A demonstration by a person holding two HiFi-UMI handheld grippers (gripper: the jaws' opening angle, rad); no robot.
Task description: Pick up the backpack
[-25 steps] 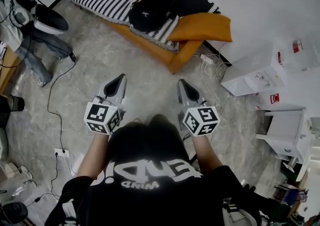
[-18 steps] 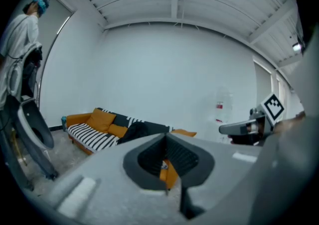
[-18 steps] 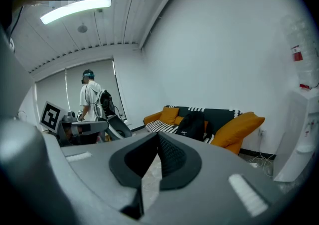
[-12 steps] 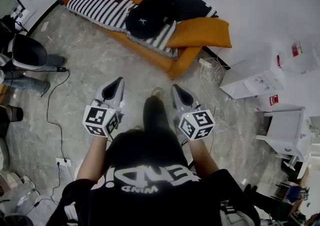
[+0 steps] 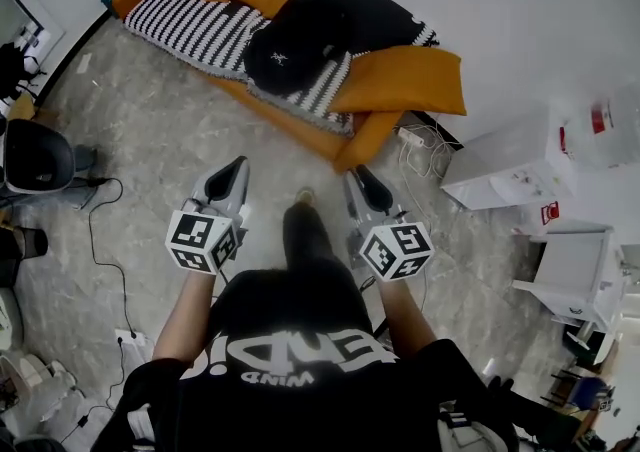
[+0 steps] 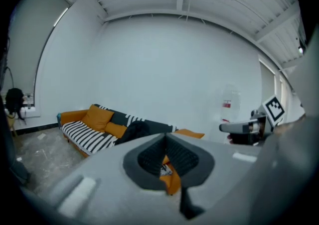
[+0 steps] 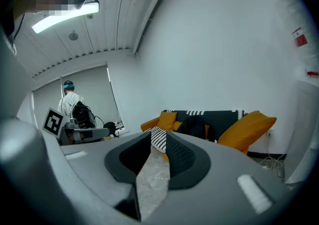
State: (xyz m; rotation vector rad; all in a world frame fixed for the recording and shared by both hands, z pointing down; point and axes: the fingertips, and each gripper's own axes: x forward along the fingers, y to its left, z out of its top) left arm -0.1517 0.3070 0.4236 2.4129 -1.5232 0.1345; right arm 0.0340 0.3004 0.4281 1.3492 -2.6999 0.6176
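Observation:
The black backpack (image 5: 290,40) lies on the striped seat of an orange sofa (image 5: 330,135), between orange cushions, at the top of the head view. It also shows as a dark lump in the left gripper view (image 6: 133,130) and in the right gripper view (image 7: 195,126). Both grippers are held out over the stone floor, well short of the sofa. The left gripper (image 5: 238,166) (image 6: 165,137) has its jaws together and holds nothing. On the right gripper (image 5: 357,176) (image 7: 158,138) the jaws stand a little apart, with floor and sofa showing through the gap and nothing between them.
White cabinets (image 5: 500,155) and a water jug (image 5: 600,120) stand at the right wall. A power strip with cables (image 5: 415,132) lies by the sofa's right end. An office chair (image 5: 35,155) and a floor cable (image 5: 100,230) are at the left. A person in white (image 7: 70,104) stands far back.
The person has walked toward the sofa, carrying both grippers forward. The sofa and backpack sit lower and nearer in the head view. The chair at the left has slid toward the edge.

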